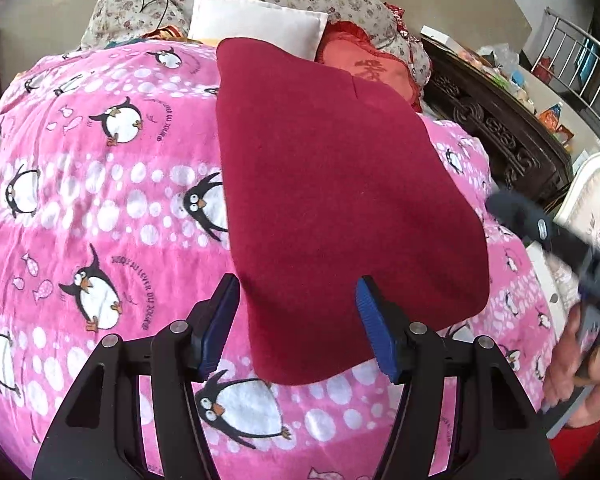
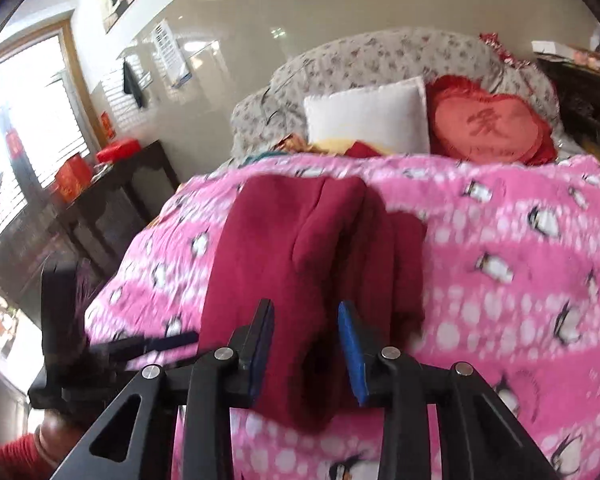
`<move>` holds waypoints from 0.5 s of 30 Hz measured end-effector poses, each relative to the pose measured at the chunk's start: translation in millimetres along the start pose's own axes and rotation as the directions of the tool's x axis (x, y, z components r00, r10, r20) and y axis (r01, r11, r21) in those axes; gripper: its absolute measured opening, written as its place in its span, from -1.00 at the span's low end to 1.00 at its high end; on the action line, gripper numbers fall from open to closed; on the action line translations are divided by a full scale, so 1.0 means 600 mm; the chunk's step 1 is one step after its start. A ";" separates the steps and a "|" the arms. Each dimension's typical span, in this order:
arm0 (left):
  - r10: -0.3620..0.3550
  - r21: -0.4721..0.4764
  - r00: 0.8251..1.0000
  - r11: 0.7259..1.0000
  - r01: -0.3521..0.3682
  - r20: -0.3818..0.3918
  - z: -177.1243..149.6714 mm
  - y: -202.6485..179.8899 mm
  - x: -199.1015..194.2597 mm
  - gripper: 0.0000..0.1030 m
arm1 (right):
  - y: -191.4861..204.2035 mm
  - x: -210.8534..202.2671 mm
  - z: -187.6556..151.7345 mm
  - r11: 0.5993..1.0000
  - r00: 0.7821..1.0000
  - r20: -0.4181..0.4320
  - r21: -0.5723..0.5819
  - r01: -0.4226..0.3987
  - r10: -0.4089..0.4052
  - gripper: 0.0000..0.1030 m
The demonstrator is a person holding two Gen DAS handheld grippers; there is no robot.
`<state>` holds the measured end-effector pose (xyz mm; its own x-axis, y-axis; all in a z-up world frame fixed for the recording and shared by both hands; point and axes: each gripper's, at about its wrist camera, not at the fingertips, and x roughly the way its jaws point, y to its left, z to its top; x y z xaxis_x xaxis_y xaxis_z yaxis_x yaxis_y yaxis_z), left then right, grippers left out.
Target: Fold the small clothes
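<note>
The dark red garment (image 1: 332, 184) lies flat on the pink penguin blanket (image 1: 100, 184), its long axis running straight ahead of the left gripper (image 1: 298, 322), whose jaws stand about half open with the near hem between them but neither pad pressing the cloth. The right gripper (image 2: 306, 344) sits at the garment's near right edge, jaws partly open around a raised fold, and the blur leaves it unclear whether the pads touch it. Both grippers are at the near end; the left is better centred on the hem.
</note>
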<state>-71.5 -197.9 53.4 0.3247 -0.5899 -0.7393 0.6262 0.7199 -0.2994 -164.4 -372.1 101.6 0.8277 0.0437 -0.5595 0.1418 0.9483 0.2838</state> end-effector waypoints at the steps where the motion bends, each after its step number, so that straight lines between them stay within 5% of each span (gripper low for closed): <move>1: 0.004 0.005 1.000 1.000 -0.004 -0.001 0.000 -0.003 0.001 0.18 | -0.001 0.011 0.012 1.000 1.000 0.000 0.006 0.005 -0.005 -0.38; 5: 0.025 0.032 1.000 0.999 -0.025 0.005 -0.002 -0.014 0.007 0.23 | -0.018 0.078 0.044 0.998 0.999 -0.045 0.057 0.019 -0.016 -0.40; 6: 0.026 0.036 1.000 0.999 -0.026 0.003 -0.002 -0.015 0.010 0.26 | -0.021 0.094 0.050 0.997 0.997 -0.068 0.076 -0.014 0.019 -0.49; 7: 0.028 0.037 1.000 0.999 -0.028 0.002 -0.002 -0.017 0.013 0.27 | -0.023 0.105 0.054 0.996 0.996 -0.079 0.081 -0.030 0.036 -0.82; 8: 0.031 0.039 1.000 0.999 -0.031 0.001 -0.002 -0.018 0.014 0.28 | -0.021 0.106 0.057 0.998 0.997 -0.073 0.062 -0.019 0.024 -0.83; 12: 0.027 0.044 1.000 0.999 -0.028 0.008 0.003 -0.018 0.017 0.30 | -0.007 0.090 0.062 0.990 0.992 -0.010 -0.063 0.125 -0.125 -0.85; 15: 0.032 0.031 0.999 0.999 -0.032 0.001 0.004 -0.015 0.027 0.34 | -0.029 0.125 0.046 0.981 0.981 -0.052 -0.054 0.186 -0.189 -0.87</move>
<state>-70.1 -215.0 45.5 0.3452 -0.5670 -0.7479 0.6371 0.7267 -0.2569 -89.7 -393.8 76.2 0.7564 -0.1197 -0.6430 0.2640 0.9554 0.1327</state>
